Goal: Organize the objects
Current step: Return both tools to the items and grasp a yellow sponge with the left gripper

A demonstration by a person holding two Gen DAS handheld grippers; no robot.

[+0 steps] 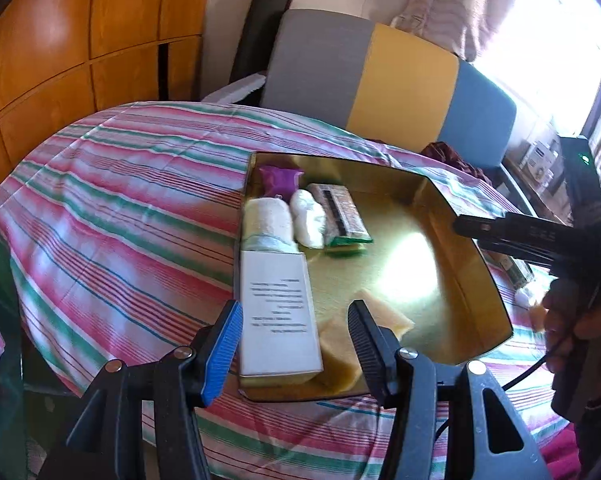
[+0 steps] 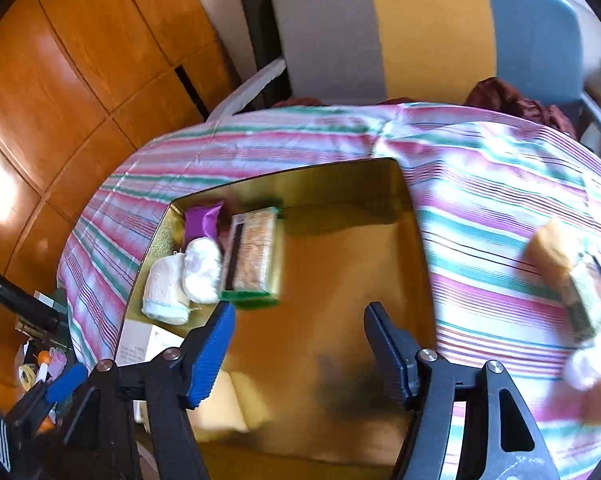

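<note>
Off to the right of the wide-open, empty right gripper (image 2: 300, 344): yellow sponge block (image 2: 550, 252) on striped cloth (image 2: 480, 208), outside shiny gold tray (image 2: 414, 216).

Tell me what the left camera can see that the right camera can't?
Only the left view shows the whole white box lying in the gold tray, and the right gripper coming in from the side. Only the right view shows things left on the striped cloth: a yellow sponge and a packet. Both show the purple pouch and towel roll.
</note>
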